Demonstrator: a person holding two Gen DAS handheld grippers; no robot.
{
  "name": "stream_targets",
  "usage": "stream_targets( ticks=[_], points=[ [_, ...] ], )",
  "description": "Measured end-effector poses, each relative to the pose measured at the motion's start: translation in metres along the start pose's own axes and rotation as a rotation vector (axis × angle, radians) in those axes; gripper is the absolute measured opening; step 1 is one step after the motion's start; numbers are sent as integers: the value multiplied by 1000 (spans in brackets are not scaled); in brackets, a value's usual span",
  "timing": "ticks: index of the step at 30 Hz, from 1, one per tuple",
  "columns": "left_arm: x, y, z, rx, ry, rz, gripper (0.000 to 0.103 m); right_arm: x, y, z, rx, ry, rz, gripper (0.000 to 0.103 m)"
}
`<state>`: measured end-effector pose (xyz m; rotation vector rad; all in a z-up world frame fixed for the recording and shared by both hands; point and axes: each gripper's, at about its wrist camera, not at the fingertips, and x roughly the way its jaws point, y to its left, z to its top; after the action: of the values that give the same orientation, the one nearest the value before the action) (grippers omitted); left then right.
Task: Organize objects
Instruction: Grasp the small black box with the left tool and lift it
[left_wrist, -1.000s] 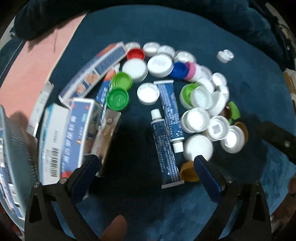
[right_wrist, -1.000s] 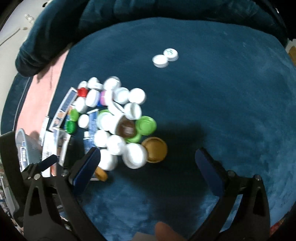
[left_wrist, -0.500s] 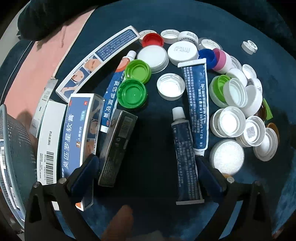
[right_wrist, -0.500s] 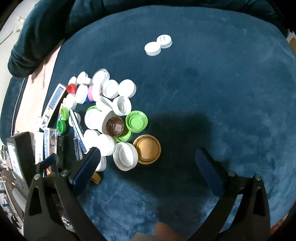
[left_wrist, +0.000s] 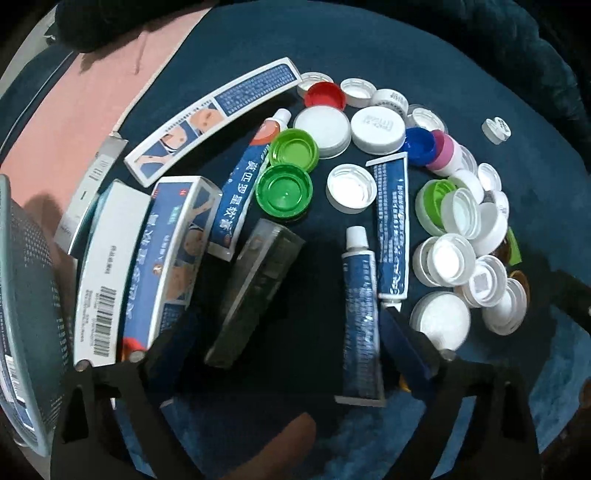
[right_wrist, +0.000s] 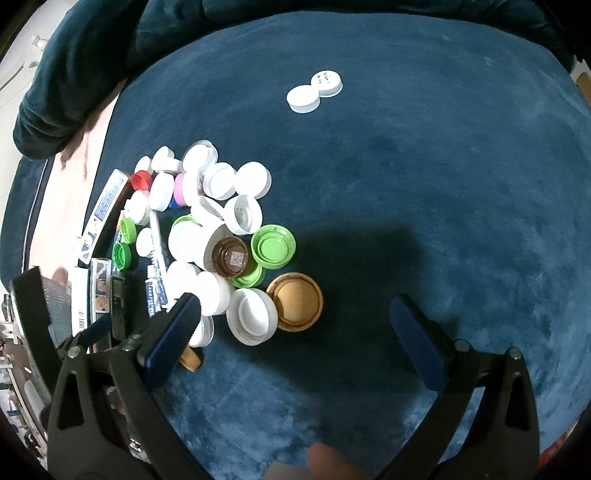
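Observation:
A heap of bottle caps (left_wrist: 454, 236), ointment tubes and cartons lies on a dark blue cloth. My left gripper (left_wrist: 288, 350) points straight down over it and its jaws are closing. A dark box (left_wrist: 255, 291) and a blue tube (left_wrist: 360, 325) lie between the jaws, and the pads do not clearly press on either. A second blue tube (left_wrist: 391, 221) lies just beyond. My right gripper (right_wrist: 295, 338) hangs open at the near edge of the cap pile (right_wrist: 221, 221), holding nothing. A gold cap (right_wrist: 295, 301) and a white cap (right_wrist: 251, 317) sit just ahead of its fingers.
A mesh basket (left_wrist: 26, 314) stands at the far left, beside blue and white cartons (left_wrist: 173, 258). A pink surface (left_wrist: 74, 110) lies behind them. Two white caps (right_wrist: 314, 90) sit apart on the cloth (right_wrist: 443, 184). A dark cushion borders the back.
The left gripper has come closer to the tubes and boxes, and its jaws have narrowed a little. The right gripper has barely shifted.

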<state>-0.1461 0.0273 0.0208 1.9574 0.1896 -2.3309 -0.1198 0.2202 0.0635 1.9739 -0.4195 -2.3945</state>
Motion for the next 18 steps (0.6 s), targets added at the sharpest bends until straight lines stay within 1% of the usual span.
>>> stream_targets(
  ticks=[2, 5, 7, 9, 10, 12, 13, 15, 18],
  points=[
    [-3, -2, -2, 4, 5, 1, 87, -2, 0, -1, 6, -2, -4, 103],
    [-7, -10, -5, 19, 5, 22, 75, -3, 3, -2, 9, -5, -7, 103],
    [-8, -15, -6, 17, 11, 20, 60, -3, 5, -2, 4, -8, -6, 103],
    [-10, -18, -7, 17, 19, 12, 50, -4, 7, -4, -5, -7, -11, 103],
    [-9, -20, -6, 19, 27, 1, 47, -4, 7, -4, -8, -7, -12, 103],
    [-7, -22, -6, 23, 35, -6, 47, -5, 8, -4, -11, -10, -10, 103],
    [-6, -23, -5, 25, 39, -10, 45, -5, 8, -4, -11, -10, -10, 103],
    [-4, -26, -5, 26, 58, -48, 40, -5, 8, -4, -11, -8, -8, 103],
    [-7, -29, -4, 18, 62, -93, 38, -4, 5, -3, -16, -2, -2, 103]
  ],
)
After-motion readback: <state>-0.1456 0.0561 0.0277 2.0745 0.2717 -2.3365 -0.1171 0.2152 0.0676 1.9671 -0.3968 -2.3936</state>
